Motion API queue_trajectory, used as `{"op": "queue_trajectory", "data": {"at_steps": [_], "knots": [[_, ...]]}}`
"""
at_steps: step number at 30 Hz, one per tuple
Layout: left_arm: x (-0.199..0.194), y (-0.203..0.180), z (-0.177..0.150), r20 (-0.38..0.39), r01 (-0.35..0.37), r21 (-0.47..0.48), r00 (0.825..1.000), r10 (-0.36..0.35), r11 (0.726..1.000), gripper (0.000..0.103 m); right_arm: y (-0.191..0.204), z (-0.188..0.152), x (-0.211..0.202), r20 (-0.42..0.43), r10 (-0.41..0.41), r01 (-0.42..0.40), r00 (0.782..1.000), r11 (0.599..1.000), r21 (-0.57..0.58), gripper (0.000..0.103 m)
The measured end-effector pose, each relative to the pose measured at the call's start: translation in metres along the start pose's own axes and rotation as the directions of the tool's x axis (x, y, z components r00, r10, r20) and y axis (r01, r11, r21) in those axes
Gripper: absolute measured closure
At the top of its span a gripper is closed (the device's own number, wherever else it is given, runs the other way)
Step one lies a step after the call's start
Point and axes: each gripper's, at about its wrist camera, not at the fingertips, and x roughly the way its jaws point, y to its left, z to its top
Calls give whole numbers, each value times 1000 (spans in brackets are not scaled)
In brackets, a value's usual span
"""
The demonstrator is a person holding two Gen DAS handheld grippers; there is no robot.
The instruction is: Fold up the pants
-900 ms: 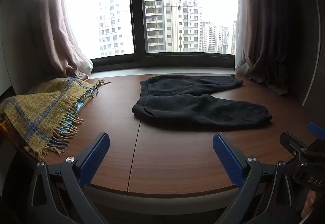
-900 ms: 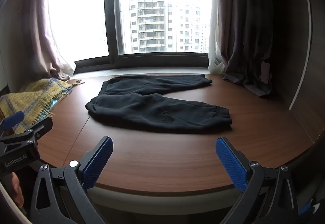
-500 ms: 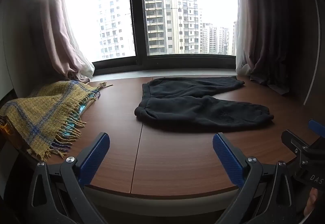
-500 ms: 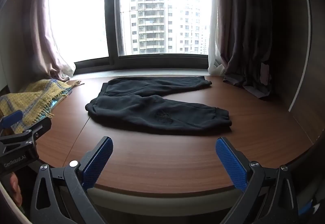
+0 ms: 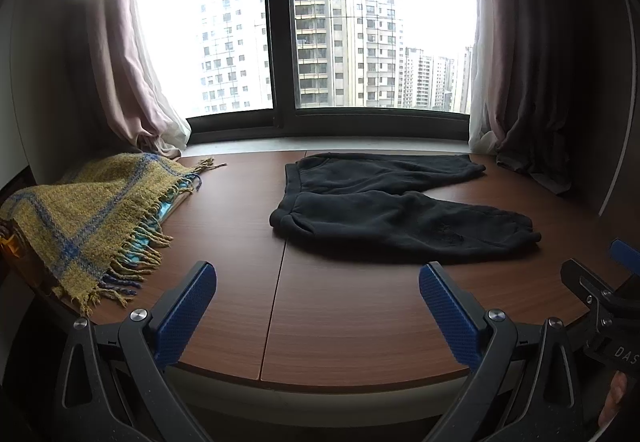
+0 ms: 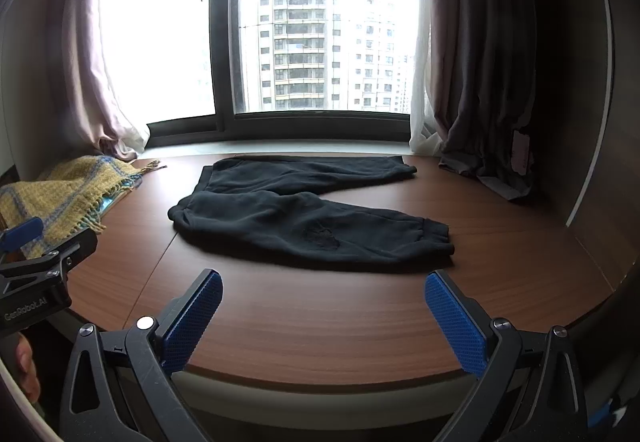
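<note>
Black sweatpants (image 5: 384, 205) lie spread flat on the brown wooden table (image 5: 344, 314), waistband to the left, the two legs pointing right and splayed apart. They also show in the right wrist view (image 6: 304, 213). My left gripper (image 5: 318, 306) is open and empty, held over the table's near edge, short of the pants. My right gripper (image 6: 322, 310) is open and empty too, over the near edge, in front of the near leg. The right gripper's side shows at the right edge of the left wrist view (image 5: 608, 302).
A yellow and blue fringed blanket (image 5: 88, 217) lies on the table's left end. Curtains hang at the back left (image 5: 120, 53) and back right (image 5: 532, 81), the right one pooling on the table. A large window (image 5: 320, 21) is behind.
Both grippers have risen and tilted slightly; the view of the pants has shifted a little downward. Nothing on the table has moved.
</note>
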Motion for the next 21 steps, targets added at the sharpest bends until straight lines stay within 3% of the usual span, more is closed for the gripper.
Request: {"op": "queue_trajectory", "data": {"at_steps": [21], "knots": [[-4, 4, 0, 26, -2, 4, 1000, 2, 1000, 0, 3, 2, -1, 13, 11, -11, 1000, 1000, -9, 0]]}}
